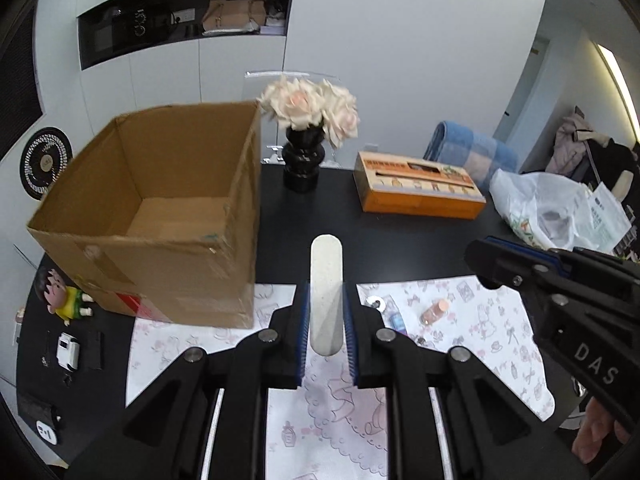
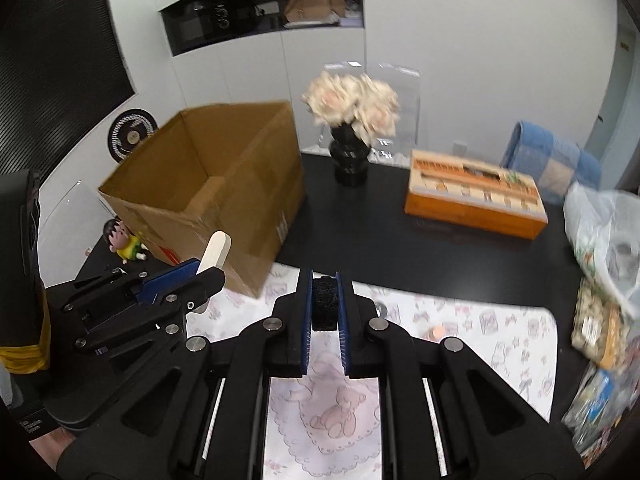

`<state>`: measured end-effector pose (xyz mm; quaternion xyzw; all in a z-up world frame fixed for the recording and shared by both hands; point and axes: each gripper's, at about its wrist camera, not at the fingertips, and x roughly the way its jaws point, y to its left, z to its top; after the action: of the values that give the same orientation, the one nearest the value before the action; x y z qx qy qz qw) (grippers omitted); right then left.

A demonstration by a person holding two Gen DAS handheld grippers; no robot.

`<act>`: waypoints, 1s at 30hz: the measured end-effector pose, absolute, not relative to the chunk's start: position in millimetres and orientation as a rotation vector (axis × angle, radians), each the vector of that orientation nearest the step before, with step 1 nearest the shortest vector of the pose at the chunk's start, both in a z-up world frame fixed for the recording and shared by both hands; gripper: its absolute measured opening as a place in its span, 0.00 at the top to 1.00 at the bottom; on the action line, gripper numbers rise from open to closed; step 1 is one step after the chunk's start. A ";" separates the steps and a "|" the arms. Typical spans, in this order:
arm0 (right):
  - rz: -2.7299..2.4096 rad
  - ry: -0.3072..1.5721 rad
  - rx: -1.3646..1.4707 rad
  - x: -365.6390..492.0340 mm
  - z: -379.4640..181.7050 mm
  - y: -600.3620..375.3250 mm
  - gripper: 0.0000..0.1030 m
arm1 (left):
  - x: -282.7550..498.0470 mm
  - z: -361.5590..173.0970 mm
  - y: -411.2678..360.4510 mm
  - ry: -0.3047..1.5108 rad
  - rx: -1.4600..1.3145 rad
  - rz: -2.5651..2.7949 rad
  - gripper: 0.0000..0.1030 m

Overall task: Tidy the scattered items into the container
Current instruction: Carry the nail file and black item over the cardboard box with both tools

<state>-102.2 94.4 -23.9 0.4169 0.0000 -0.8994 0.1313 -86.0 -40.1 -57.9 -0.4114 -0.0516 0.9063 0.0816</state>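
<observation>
Left wrist: left gripper (image 1: 326,316) pinches white stick (image 1: 326,280) beside box (image 1: 160,216); right gripper (image 2: 325,304) clamps dark, perhaps fuzzy, lump (image 2: 325,300), both lifted clear for carrying.

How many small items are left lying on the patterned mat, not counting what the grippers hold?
3 that I can make out, all beyond the left gripper's right finger: a metal ring, a small blue-capped bottle, and a pink-capped bottle. The grippers may hide more on the mat.

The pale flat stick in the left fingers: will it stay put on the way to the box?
Probably. The pale flat stick looks stiff and light, jutting straight out of the left gripper without sagging. Its surface looks matte, so slipping seems unlikely. Only its lower part is clamped, so a knock on the cardboard box could pivot it.
</observation>
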 end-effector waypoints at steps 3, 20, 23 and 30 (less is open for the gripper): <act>-2.604 0.030 1.173 -109.8 -8.0 75.5 0.89 | -88.2 -41.7 -57.2 -0.164 -1.200 2.741 0.85; -2.451 0.119 1.107 -162.8 16.7 -52.1 0.88 | -121.4 -17.2 -166.7 -0.227 -1.242 2.867 0.85; -2.423 0.122 1.114 -175.5 13.7 -69.7 0.88 | -128.6 -19.4 -182.6 -0.229 -1.266 2.881 0.85; -2.380 0.145 1.128 -200.5 7.9 -103.7 0.88 | -145.4 -24.5 -219.9 -0.235 -1.321 2.912 0.85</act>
<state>-200.5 -103.7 7.9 0.4141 0.0531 -0.8738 0.2492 -145.4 -219.9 -24.5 -0.4119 -0.0732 0.9077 -0.0323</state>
